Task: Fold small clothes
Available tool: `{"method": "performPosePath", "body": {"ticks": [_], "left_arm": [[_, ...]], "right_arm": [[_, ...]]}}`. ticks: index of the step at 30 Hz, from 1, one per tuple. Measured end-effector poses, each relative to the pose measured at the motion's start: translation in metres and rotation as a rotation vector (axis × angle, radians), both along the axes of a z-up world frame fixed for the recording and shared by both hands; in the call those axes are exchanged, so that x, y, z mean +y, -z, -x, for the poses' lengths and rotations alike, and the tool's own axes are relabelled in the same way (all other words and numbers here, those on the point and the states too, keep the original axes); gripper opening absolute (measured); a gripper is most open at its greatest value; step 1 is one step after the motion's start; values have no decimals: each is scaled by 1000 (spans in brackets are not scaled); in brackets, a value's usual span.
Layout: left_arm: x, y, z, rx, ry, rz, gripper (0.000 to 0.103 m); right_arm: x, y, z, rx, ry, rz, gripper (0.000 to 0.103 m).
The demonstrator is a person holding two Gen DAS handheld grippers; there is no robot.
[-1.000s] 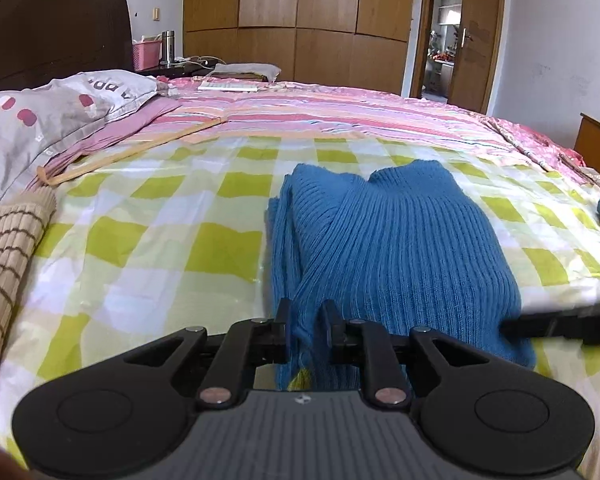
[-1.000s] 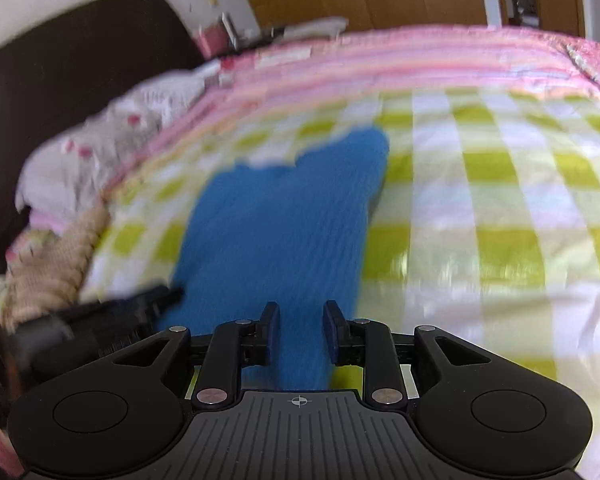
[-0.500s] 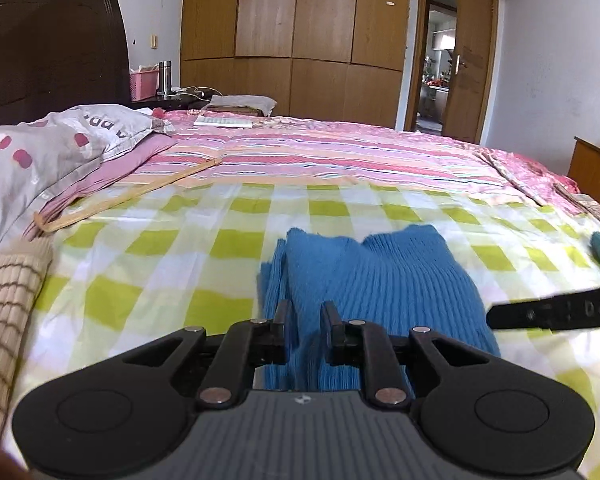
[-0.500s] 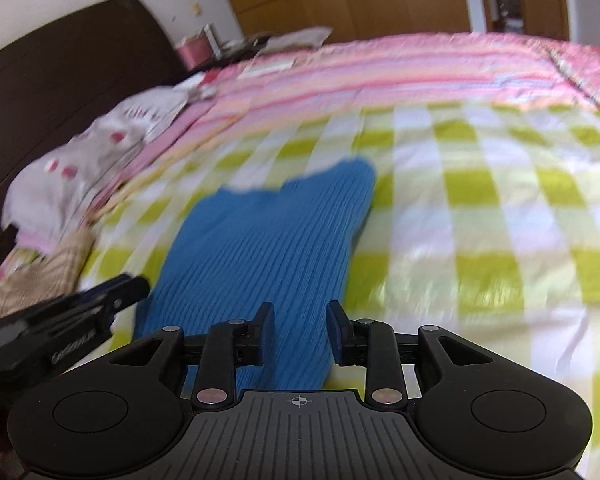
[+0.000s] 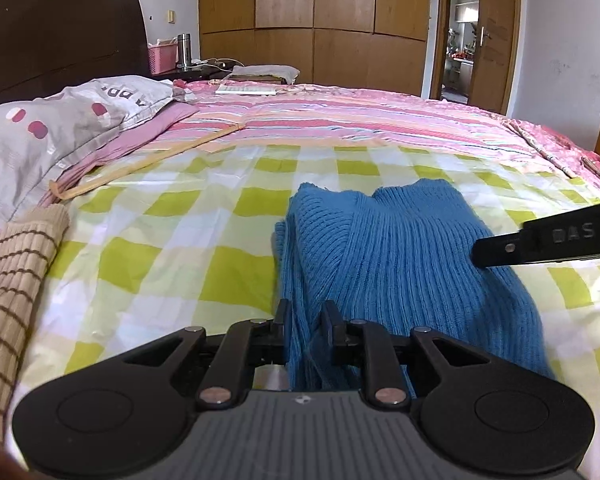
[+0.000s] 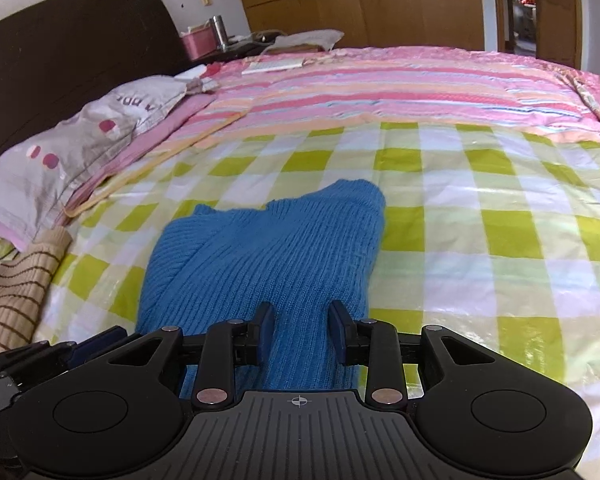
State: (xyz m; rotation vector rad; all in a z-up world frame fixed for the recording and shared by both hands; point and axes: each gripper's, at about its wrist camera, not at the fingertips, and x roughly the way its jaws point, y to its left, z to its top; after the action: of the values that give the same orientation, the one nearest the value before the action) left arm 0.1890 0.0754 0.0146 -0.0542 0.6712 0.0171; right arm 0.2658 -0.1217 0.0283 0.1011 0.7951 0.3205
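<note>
A blue ribbed sweater (image 5: 400, 256) lies folded lengthwise on the green-checked sheet (image 5: 160, 248). My left gripper (image 5: 305, 316) is shut on the sweater's near left edge, and the knit bunches up between its fingers. In the right wrist view the sweater (image 6: 268, 256) lies flat under my right gripper (image 6: 302, 330). That gripper stands open over the near hem, its pads apart and not pressing the fabric. One right finger (image 5: 540, 240) hovers over the sweater's right side. The left gripper's body (image 6: 60, 356) shows at the lower left.
A beige knit with brown stripes (image 5: 8, 280) lies at the left edge of the bed. A grey pillow (image 5: 52, 136) and a thin wooden stick (image 5: 148, 160) lie beyond it. The dark headboard (image 6: 60, 52) is at left, and wardrobes and a door stand behind.
The right gripper has drawn back and up from the sweater's right side, with its fingers a little wider apart. The left gripper has kept its hold on the sweater's edge.
</note>
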Motion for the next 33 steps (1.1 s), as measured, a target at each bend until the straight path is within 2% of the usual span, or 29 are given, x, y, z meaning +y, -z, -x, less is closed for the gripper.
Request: {"method": "performPosePath", "body": {"ticks": [5, 9, 13, 19, 25, 31, 33], "left_arm": [[-6, -9, 16, 4, 9, -8, 26], [-10, -9, 28, 30, 13, -9, 29], [-14, -6, 40, 47, 14, -13, 30], [-18, -3, 53, 61, 17, -5, 32], [-18, 1, 61, 97, 45, 20, 40], [-19, -2, 72, 85, 30, -14, 59], [-20, -4, 76, 71, 21, -23, 74]], "right_arm": [[-8, -10, 34, -23, -15, -5, 31], [-8, -1, 52, 18, -21, 25, 31], [-8, 10, 63, 97, -26, 26, 31], [-8, 6, 89, 93, -17, 15, 31], [-8, 3, 111, 77, 19, 15, 31], [-8, 3, 130, 65, 46, 19, 31], [-8, 4, 135, 65, 52, 27, 31]]}}
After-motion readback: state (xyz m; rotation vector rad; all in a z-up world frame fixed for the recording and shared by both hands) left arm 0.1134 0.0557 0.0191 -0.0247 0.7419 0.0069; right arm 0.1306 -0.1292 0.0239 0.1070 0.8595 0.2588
